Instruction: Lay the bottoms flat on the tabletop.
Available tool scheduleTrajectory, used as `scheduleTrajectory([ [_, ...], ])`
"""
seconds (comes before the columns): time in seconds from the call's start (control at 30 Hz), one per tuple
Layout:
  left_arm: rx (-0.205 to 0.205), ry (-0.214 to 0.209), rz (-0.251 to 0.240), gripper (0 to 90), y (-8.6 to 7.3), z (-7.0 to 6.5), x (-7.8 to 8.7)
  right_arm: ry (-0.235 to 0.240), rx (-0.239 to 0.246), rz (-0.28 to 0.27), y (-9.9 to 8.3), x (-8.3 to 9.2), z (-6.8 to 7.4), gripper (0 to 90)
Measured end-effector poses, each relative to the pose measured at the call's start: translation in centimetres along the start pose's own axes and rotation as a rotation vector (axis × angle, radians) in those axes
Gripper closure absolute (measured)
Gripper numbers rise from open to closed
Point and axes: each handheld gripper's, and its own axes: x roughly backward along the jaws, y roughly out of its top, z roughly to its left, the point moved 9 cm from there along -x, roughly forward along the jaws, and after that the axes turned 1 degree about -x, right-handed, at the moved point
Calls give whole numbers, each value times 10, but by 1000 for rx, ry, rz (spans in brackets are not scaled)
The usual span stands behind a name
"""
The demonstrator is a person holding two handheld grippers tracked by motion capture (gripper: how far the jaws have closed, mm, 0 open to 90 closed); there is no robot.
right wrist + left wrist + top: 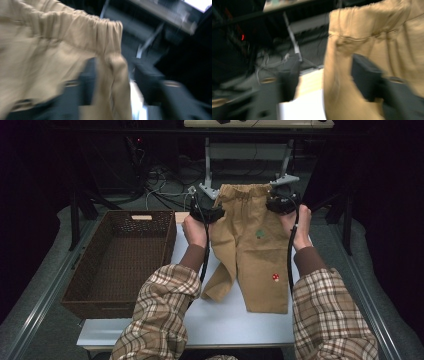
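Near edge of the white surface [225, 320] is bare; the tan trousers [252, 255] lie flat on it, legs toward the person, elastic waistband at the far edge, left leg kinked outward. Soft, light cotton by the look: it will drape and fold, no stiffness, low slip, nothing fragile. Best hold is judged to be the gathered waistband corners, one per side, since the thicker seam gives the pads something to bite. The left hand-held gripper [207, 213] sits at the left waist corner, the right hand-held gripper [281, 203] at the right corner. Left gripper view: jaws stand apart, fabric edge between them, one jaw over bare surface, the other against cloth; no pinch visible, so released. Right gripper view: jaws likewise apart with a fold of the side seam standing loose between them, not clamped. Both close views are motion-blurred. High view adds what they lack: a small green patch and a red mushroom patch on the right leg, plus the empty woven basket [90, 270] left of the trousers.
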Motion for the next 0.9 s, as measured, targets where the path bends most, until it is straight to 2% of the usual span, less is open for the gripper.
scheduleTrajectory([
  [0.03, -4, -22, 15, 297, -11, -5, 1, 19, -10, 14, -5, -4, 2, 406],
  [0.07, -11, -44, 21, 264, -19, -10, 2, 56, -40, 24, -18, -7, 8, 378],
  [0.1, -27, -65, 28, 249, -30, -17, 5, 85, -39, 42, -29, -10, 13, 360],
  [0.13, -40, -95, 39, 235, -45, -24, 8, 113, -28, 71, -46, -12, 20, 341],
  [0.17, -38, -118, 48, 224, -54, -28, 10, 138, -19, 100, -69, -14, 28, 320],
  [0.2, -39, -150, 64, 223, -66, -34, 14, 164, -22, 122, -83, -14, 33, 308],
  [0.23, -55, -173, 77, 219, -77, -40, 17, 200, -29, 139, -101, -14, 39, 303],
  [0.3, -74, -217, 98, 206, -96, -49, 26, 241, -25, 178, -133, -9, 49, 286],
  [0.43, -134, -295, 131, 192, -126, -66, 44, 317, -44, 216, -181, 3, 58, 272],
  [0.5, -159, -320, 145, 186, -138, -72, 52, 331, -39, 239, -195, 7, 59, 267],
  [0.53, -158, -328, 145, 183, -142, -73, 54, 332, -36, 251, -201, 9, 58, 262],
  [0.77, -201, -376, 204, 175, -178, -77, 65, 379, -45, 269, -220, 26, 60, 253],
  [0.9, -226, -394, 235, 176, -191, -78, 71, 382, -31, 277, -226, 32, 65, 259],
])
